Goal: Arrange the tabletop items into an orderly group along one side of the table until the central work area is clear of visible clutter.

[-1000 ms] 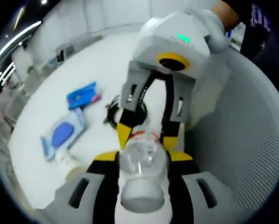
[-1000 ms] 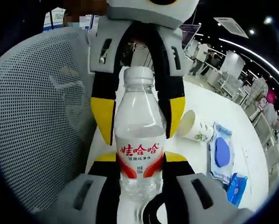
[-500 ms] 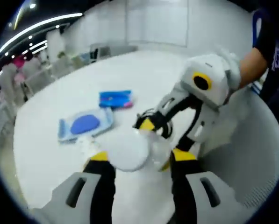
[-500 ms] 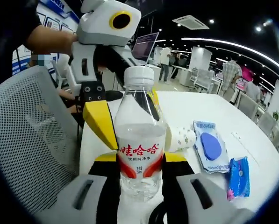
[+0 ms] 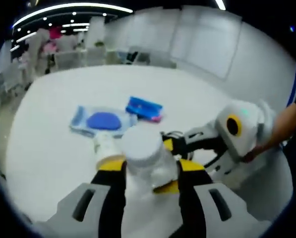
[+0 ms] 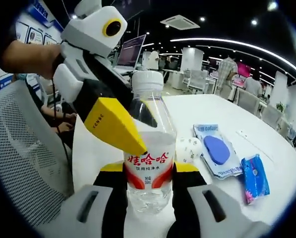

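While both grippers meet over the white table [image 6: 222,116], the right gripper [image 6: 148,171] clamps a clear plastic water bottle [image 6: 148,148] upright at its red label; the left gripper [image 5: 144,171] closes around its white cap [image 5: 142,144], evidently for a handover or joint carry.

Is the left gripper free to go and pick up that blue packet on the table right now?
Probably not: the left gripper has its jaws around the water bottle, which the right gripper also clamps. The blue packet lies unobstructed on the table.
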{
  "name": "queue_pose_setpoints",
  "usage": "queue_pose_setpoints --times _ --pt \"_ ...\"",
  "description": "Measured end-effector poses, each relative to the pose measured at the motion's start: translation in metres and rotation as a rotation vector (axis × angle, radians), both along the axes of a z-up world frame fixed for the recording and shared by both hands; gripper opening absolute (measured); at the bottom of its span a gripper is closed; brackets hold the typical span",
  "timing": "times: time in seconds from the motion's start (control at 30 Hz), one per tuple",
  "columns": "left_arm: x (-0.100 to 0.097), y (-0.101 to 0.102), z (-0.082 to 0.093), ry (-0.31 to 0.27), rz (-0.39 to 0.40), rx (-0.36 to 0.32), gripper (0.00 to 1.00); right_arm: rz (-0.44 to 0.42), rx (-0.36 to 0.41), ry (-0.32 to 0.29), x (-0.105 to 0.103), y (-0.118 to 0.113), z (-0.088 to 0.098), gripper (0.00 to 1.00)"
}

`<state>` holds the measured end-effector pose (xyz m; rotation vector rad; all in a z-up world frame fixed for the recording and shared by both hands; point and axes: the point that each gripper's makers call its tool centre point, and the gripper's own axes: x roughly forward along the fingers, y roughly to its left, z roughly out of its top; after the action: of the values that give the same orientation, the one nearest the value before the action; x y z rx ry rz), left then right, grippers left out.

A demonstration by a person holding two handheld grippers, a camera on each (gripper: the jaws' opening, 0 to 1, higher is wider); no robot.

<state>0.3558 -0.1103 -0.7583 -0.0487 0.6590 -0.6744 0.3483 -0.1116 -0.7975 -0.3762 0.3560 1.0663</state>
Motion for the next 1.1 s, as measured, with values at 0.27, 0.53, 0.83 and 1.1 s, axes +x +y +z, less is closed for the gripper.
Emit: queue_pose_setpoints --times 0.27,0.53,0.83,1.1 --pt "0.01 0.002 -0.015 0.018 0.061 0.037 0.38 -0.078 0.01 0.007 0.002 0.007 -0.01 0.35" --pt "0.01 0.001 -0.012 -0.05 -0.003 0.113 0.38 -0.078 0.014 0.002 0.004 0.011 -0.008 0.36" --pt "-0.002 -0.012 -0.011 -0.142 -0.195 0.27 0.37 0.0 -0.044 -0.019 -0.011 0.002 -0.011 0.35" --pt "-0.01 -0.022 -0.012 -0.2 -0.33 0.323 0.37 0.077 -0.102 -0.025 -0.023 -0.014 -0.003 0.45"
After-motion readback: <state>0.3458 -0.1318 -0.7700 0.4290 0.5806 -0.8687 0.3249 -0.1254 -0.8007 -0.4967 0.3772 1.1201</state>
